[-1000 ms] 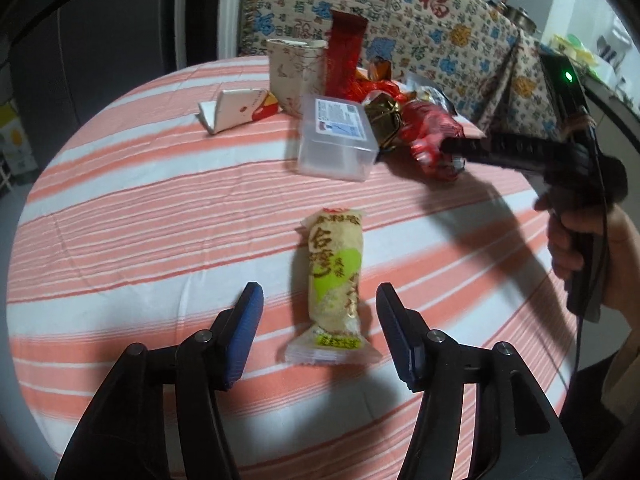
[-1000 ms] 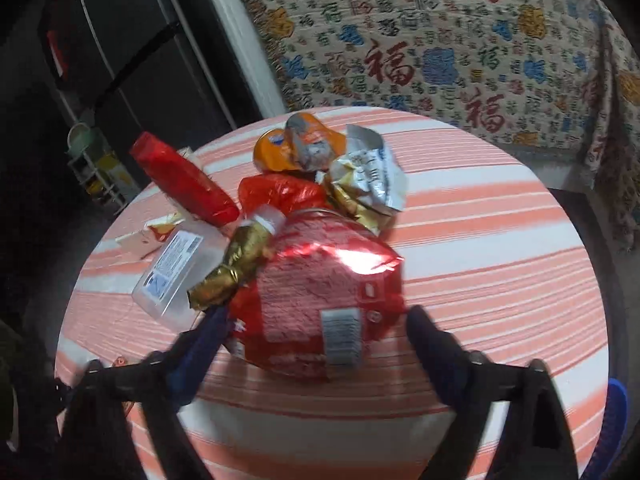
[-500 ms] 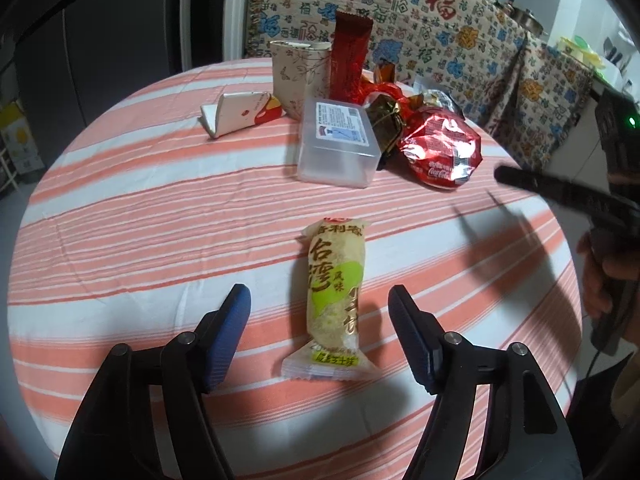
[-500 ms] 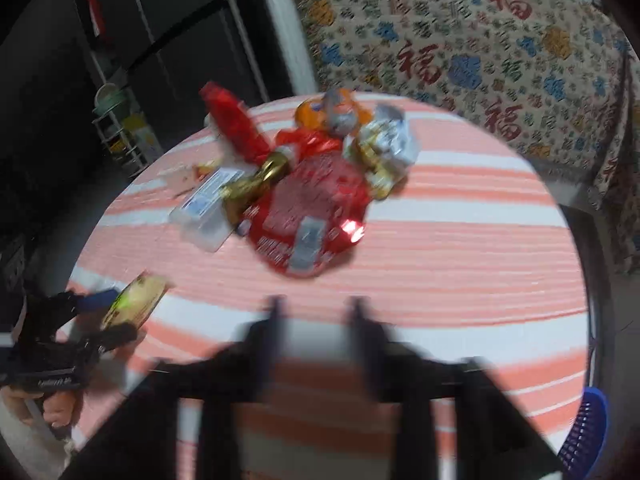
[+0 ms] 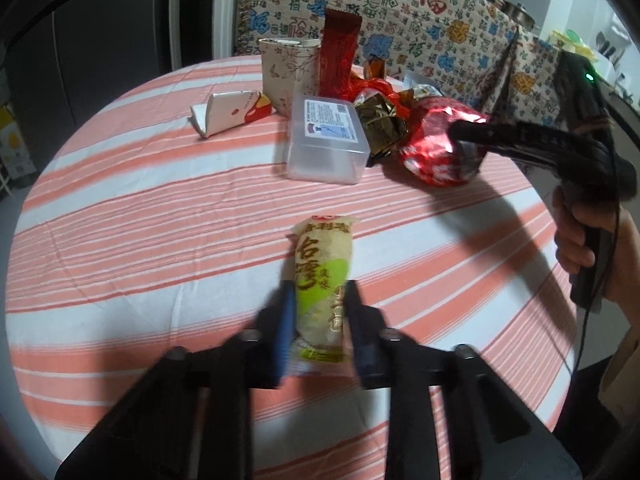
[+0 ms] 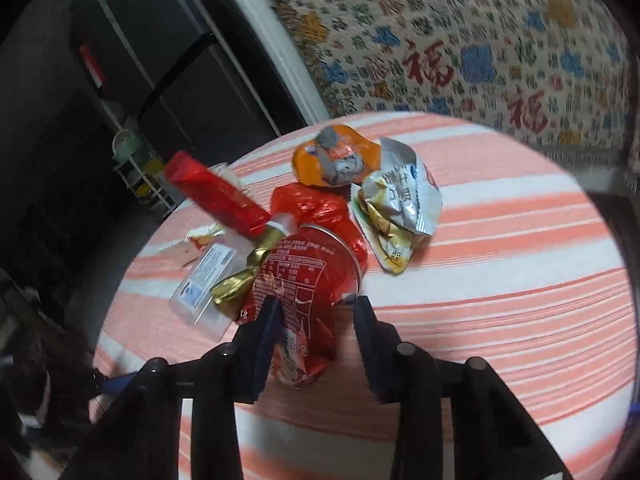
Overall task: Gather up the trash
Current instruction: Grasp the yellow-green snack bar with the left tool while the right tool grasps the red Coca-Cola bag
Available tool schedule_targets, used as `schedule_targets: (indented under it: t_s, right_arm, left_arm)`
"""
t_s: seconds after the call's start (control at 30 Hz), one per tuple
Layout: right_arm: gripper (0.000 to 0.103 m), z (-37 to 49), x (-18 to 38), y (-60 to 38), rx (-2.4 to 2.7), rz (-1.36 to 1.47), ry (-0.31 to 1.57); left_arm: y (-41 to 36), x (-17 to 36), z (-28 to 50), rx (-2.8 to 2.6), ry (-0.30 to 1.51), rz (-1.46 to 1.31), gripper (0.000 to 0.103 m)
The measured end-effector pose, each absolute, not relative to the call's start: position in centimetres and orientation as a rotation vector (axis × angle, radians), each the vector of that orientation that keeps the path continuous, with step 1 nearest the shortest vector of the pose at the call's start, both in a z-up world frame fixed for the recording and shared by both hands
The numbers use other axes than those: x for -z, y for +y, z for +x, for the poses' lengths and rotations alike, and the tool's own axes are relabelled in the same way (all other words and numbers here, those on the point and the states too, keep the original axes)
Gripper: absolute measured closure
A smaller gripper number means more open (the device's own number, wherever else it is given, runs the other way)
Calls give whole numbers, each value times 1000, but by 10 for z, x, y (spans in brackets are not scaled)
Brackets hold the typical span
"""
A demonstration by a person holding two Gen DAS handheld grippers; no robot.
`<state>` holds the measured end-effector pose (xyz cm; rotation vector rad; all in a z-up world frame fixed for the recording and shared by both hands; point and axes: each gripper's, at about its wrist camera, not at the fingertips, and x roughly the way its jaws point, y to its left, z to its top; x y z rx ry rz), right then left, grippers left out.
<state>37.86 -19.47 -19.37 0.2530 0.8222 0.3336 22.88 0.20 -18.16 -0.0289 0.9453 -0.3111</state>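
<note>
On the striped table (image 5: 120, 208) our left gripper (image 5: 318, 312) has its fingers pressed against the yellow-green snack packet (image 5: 324, 276). Our right gripper (image 6: 316, 320) clamps the crushed red can (image 6: 304, 288) beside the clear plastic box (image 5: 326, 142), lid closed, contents unclear.

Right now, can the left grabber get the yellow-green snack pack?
Probably yes. The left gripper already has its fingers on both sides of the yellow-green snack pack, nothing sits between them, and the clear box is farther back.

Snack packet (image 5: 323, 280) lies before plastic box (image 5: 327, 140) on table (image 5: 140, 208).
</note>
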Motion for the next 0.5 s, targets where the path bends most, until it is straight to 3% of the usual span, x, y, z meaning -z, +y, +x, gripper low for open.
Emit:
schedule_targets:
  t_s: [0.47,0.5]
  right_arm:
    - [66,269,178,-199,-244,136,776]
    - [77,266,181,-201,-235,137,787]
  left_arm:
    - [-29,173,217,352,909,-63,87]
    - [-33,174,217,354,914,-56,87]
